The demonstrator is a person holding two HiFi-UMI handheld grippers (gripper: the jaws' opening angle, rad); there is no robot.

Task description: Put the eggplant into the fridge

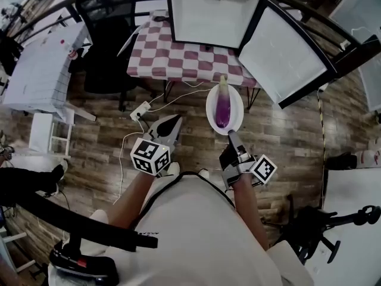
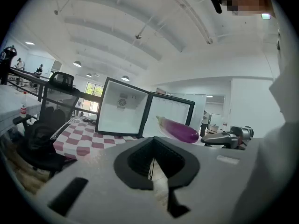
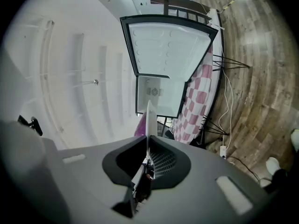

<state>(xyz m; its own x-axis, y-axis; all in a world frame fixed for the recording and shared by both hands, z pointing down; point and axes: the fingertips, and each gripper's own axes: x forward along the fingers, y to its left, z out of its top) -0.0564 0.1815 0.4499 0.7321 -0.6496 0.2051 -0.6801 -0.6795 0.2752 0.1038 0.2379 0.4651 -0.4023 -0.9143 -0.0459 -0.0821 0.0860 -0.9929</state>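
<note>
At frame centre, the right gripper point(image 1: 231, 134) clamps the rim of the plate point(image 1: 236, 106) bearing the eggplant point(image 1: 222, 106); the left gripper point(image 1: 174, 124), lower left of it, is closed and empty.

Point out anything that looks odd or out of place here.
The eggplant lies loose on a white plate that the right gripper holds by its rim alone, in mid-air over the floor. The fridge on the checkered table stands wide open. Nothing looks spilled or damaged.
</note>
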